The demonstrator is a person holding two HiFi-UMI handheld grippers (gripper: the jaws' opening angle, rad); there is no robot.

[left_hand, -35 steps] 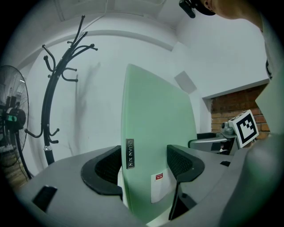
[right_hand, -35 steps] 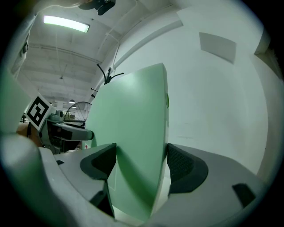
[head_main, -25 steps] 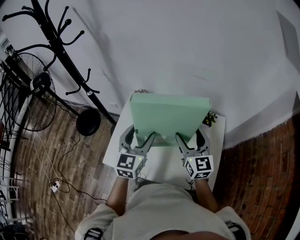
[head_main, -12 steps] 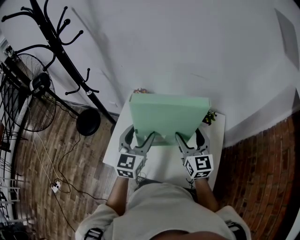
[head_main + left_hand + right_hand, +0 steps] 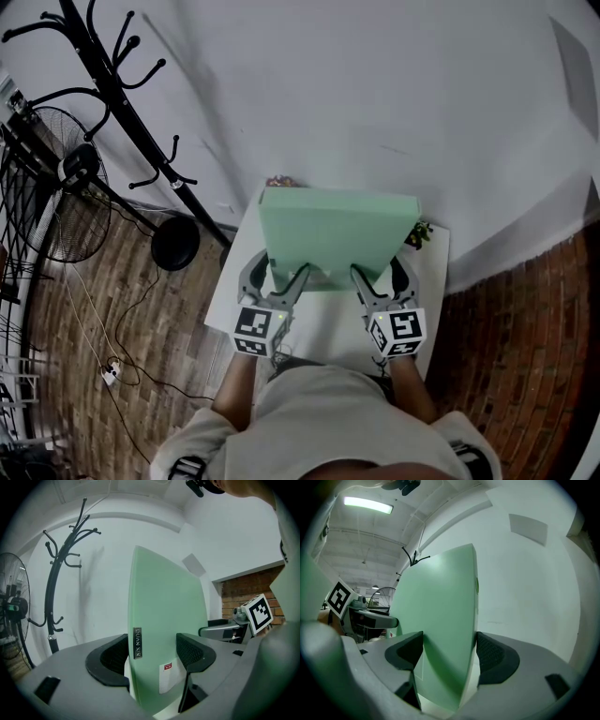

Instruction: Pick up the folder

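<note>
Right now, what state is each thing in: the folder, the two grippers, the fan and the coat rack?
green folder, closed, near edge clamped by both grippers
left gripper, shut on folder
right gripper, shut on folder
fan, standing, running or not unclear
coat rack, upright

I record soft, even indoor light. A ceiling lamp [image 5: 368, 505] glares at ten o'clock in the right gripper view. Both gripper views bend and darken at the edges.
</note>
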